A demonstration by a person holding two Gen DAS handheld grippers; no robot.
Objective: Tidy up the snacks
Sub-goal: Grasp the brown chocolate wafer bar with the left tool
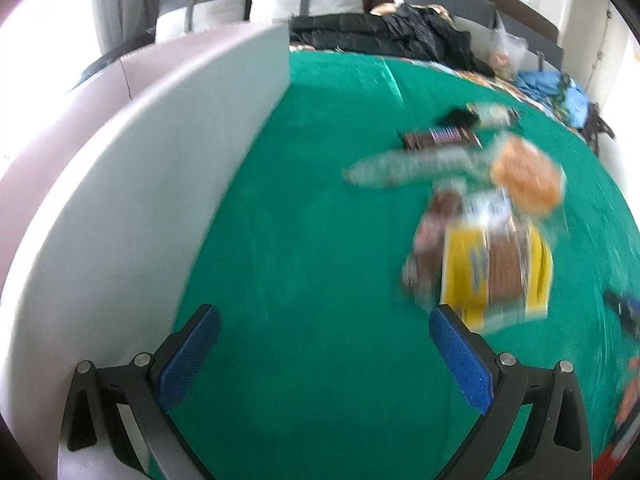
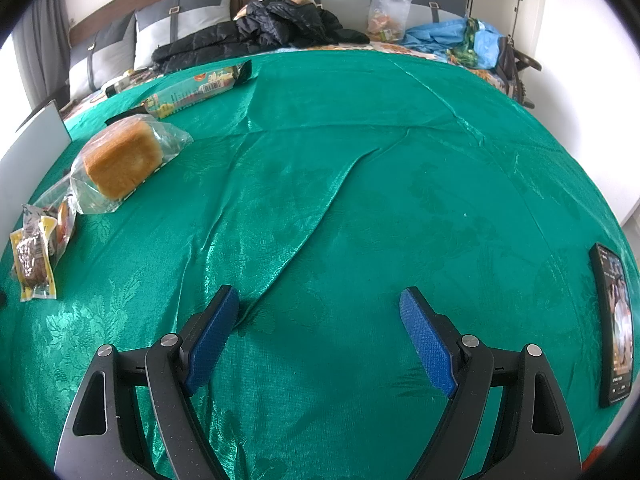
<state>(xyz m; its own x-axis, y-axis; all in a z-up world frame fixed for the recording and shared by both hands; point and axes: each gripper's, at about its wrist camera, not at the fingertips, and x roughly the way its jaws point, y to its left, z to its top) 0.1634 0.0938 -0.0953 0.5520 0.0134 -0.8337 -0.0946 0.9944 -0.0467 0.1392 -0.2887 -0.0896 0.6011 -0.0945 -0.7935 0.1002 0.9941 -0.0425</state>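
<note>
Snacks lie on a green cloth (image 2: 360, 208) spread over a bed. In the blurred left wrist view I see a yellow snack packet (image 1: 496, 272), a bagged bread loaf (image 1: 526, 176), a long clear-wrapped pack (image 1: 408, 166) and a dark bar (image 1: 440, 137). My left gripper (image 1: 324, 316) is open over bare cloth, beside a white box wall (image 1: 132, 184). The right wrist view shows the loaf (image 2: 120, 162), the yellow packet (image 2: 34, 260) and a long green pack (image 2: 192, 92) at far left. My right gripper (image 2: 319, 300) stands open above the cloth, holding nothing.
A phone (image 2: 614, 328) lies at the cloth's right edge. A black jacket (image 2: 264, 28), a clear bag (image 2: 388, 12), blue cloth (image 2: 448, 38) and grey pillows (image 2: 172, 24) sit at the head of the bed.
</note>
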